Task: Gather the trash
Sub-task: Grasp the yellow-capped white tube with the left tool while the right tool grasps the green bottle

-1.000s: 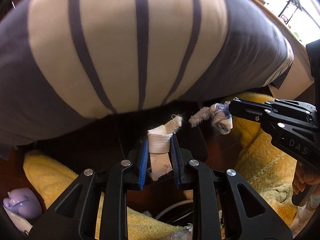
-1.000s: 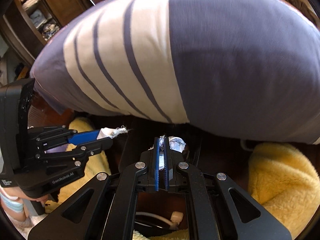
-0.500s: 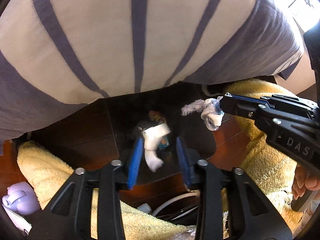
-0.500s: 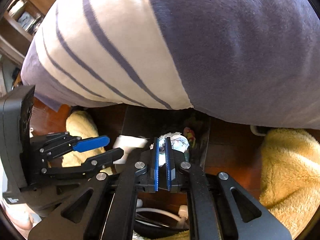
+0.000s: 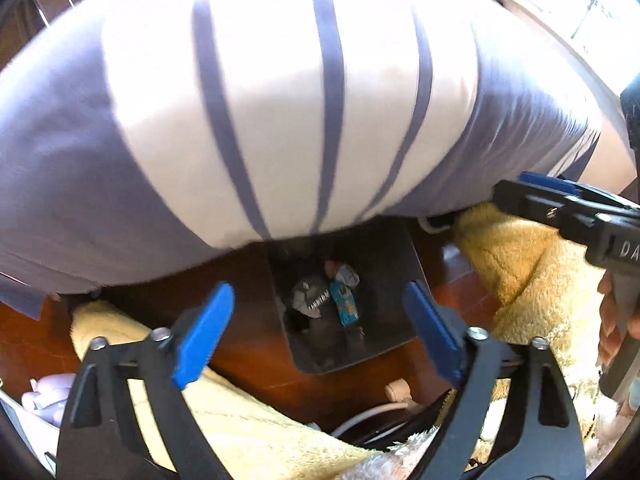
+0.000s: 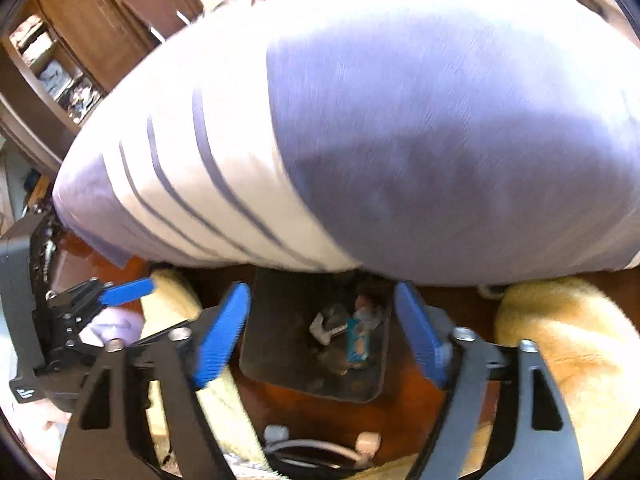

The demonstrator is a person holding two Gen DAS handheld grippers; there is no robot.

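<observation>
A dark rectangular trash bin [image 5: 400, 264] stands on the wooden floor below me; it also shows in the right wrist view [image 6: 276, 320]. Inside lie crumpled grey-white scraps [image 5: 310, 300] and a small blue and orange wrapper [image 5: 345, 306]; the right wrist view shows the scraps [image 6: 328, 322] and the wrapper [image 6: 357, 344]. My left gripper [image 5: 320, 324] is open and empty above the bin. My right gripper [image 6: 324, 334] is open and empty above it too. Each gripper shows at the other view's edge.
The person's purple and white striped shirt [image 5: 280, 100] fills the upper half of both views. Yellow fluffy slippers [image 5: 532, 280] flank the bin. A white cable with a plug [image 6: 320, 446] lies near the bin. A wooden shelf [image 6: 60, 64] stands far left.
Both grippers opened. The white bandage scrap left the left gripper and the blue-white wad left the right gripper; both now lie in the bin. The bin is more fully in view.
</observation>
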